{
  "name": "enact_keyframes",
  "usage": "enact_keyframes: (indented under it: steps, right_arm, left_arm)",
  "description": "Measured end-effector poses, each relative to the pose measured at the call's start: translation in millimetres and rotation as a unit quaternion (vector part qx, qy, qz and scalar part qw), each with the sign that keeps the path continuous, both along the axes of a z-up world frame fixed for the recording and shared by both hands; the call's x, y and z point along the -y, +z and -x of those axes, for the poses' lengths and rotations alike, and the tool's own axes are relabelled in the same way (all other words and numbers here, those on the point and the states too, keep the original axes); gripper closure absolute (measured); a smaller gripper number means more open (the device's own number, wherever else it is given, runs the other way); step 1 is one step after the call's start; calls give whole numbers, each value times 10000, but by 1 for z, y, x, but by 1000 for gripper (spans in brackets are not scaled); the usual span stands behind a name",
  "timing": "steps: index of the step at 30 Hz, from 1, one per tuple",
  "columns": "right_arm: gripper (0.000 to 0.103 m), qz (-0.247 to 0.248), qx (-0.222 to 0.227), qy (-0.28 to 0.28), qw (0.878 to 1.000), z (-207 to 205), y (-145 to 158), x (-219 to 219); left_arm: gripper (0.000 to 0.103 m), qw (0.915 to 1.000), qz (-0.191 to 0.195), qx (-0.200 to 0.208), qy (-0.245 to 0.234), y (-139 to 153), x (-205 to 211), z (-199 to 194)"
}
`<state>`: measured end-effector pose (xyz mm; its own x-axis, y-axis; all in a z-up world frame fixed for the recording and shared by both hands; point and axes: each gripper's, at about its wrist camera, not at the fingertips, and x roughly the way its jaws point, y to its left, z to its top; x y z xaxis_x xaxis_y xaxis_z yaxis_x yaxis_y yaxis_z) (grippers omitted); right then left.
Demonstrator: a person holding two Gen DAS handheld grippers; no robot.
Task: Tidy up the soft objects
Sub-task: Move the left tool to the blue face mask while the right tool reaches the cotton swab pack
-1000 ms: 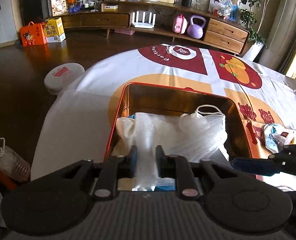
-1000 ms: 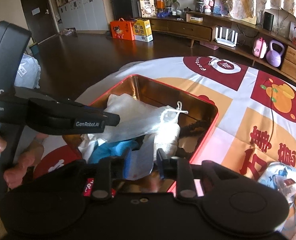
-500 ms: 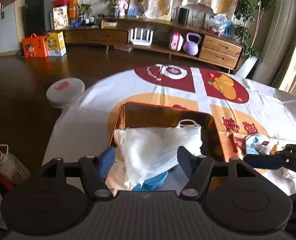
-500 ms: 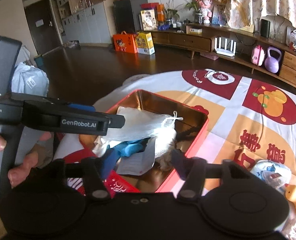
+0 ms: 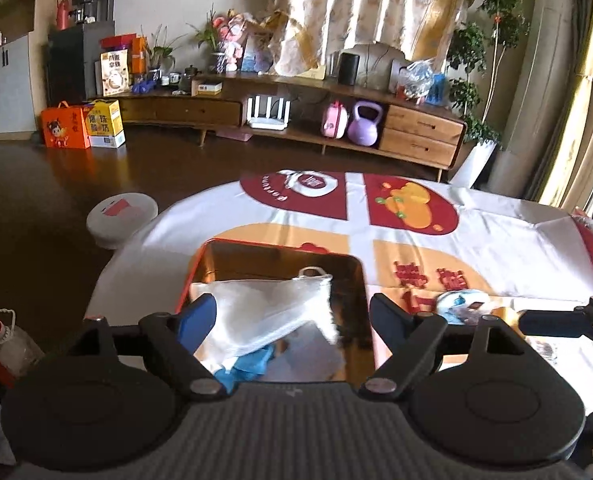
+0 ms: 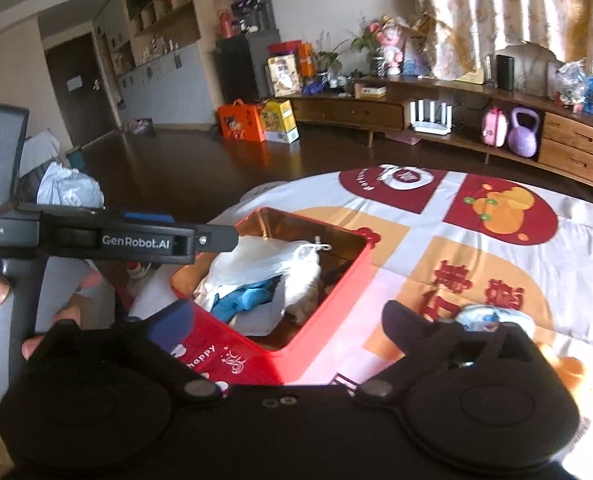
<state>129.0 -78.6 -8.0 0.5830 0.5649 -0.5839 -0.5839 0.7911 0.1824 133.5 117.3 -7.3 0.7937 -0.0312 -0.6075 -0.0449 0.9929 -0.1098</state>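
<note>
On the patterned tablecloth (image 5: 496, 236), soft items have just been released into the red tin (image 6: 336, 280), left gripper (image 5: 292, 312) and right gripper (image 6: 288, 320) now spread wide, empty.

Both wrist views over tin (image 5: 200, 264)

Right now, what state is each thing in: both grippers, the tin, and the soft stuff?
left gripper: open, empty, above the tin's near edge.
right gripper: open, empty, over the tin's near corner.
red tin: lid off, partly filled.
white mesh bag: lying loose inside the tin, on top.
blue cloth: in the tin, partly under the bag.
blue-and-white packet: outside the tin, on the tablecloth.
</note>
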Motion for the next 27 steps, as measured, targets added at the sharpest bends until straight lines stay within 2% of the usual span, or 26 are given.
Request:
enact_keyframes:
  steps: [3, 6, 14, 21, 27]
  right_arm:
    - [0, -60, 7, -154, 9999, 7, 3, 19]
    - [0, -50, 37, -360, 9993, 13, 4, 38]
    - [0, 87, 73, -906, 9958, 26, -3, 97]
    - [0, 116, 4, -1250, 9921, 28, -15, 142]
    - [0, 208, -106, -1276, 9915, 23, -30, 172]
  left_arm:
    - [18, 9999, 74, 113, -62, 3, 14, 6]
    - [10, 9997, 94, 195, -137, 5, 30, 9]
    - [9, 9983, 75, 206, -542, 6, 84, 4]
    - [9, 9963, 30, 80, -852, -6, 128, -8]
    - [9, 9947, -81, -184, -1005, -21, 160, -26]
